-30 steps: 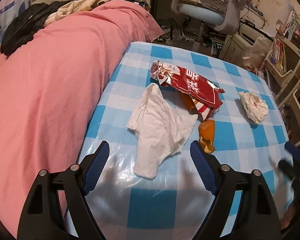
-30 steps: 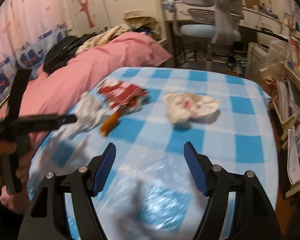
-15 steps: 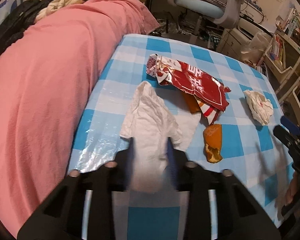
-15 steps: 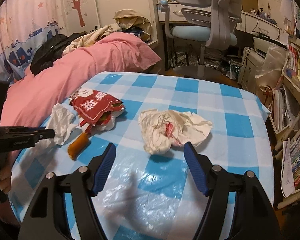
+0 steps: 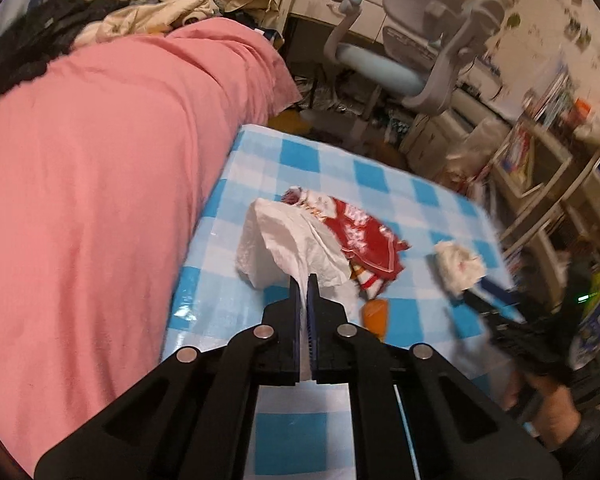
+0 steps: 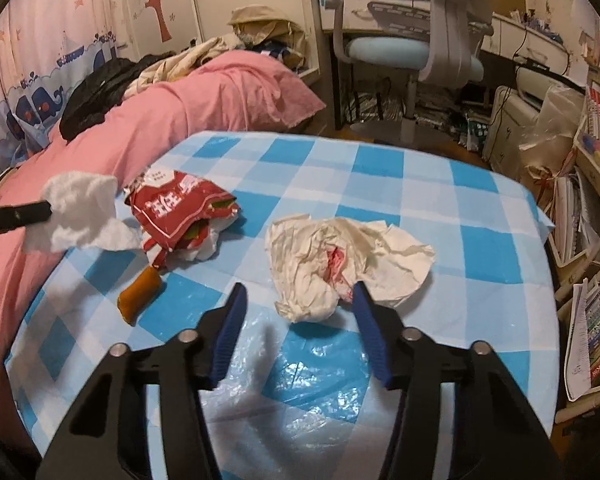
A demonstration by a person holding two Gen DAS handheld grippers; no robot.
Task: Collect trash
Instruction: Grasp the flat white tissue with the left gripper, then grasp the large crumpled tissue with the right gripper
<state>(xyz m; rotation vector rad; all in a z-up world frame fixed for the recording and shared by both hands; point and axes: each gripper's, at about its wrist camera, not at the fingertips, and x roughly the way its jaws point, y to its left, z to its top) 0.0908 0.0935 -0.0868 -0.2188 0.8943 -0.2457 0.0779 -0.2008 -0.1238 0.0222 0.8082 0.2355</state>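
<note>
Left wrist view: the left hand-held gripper pinches a white tissue, lifted off the checked desk. Its jaws have just closed. The right hand-held gripper, jaws just narrowing but still spread, straddles a crumpled stained tissue. Beside it lies a red snack bag, holding wrappers.

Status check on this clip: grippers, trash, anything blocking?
Left gripper shut on white tissue, lifted. Right gripper closing, open around stained crumpled tissue. Red snack wrapper, orange scrap still on table. Nothing blocking.
</note>
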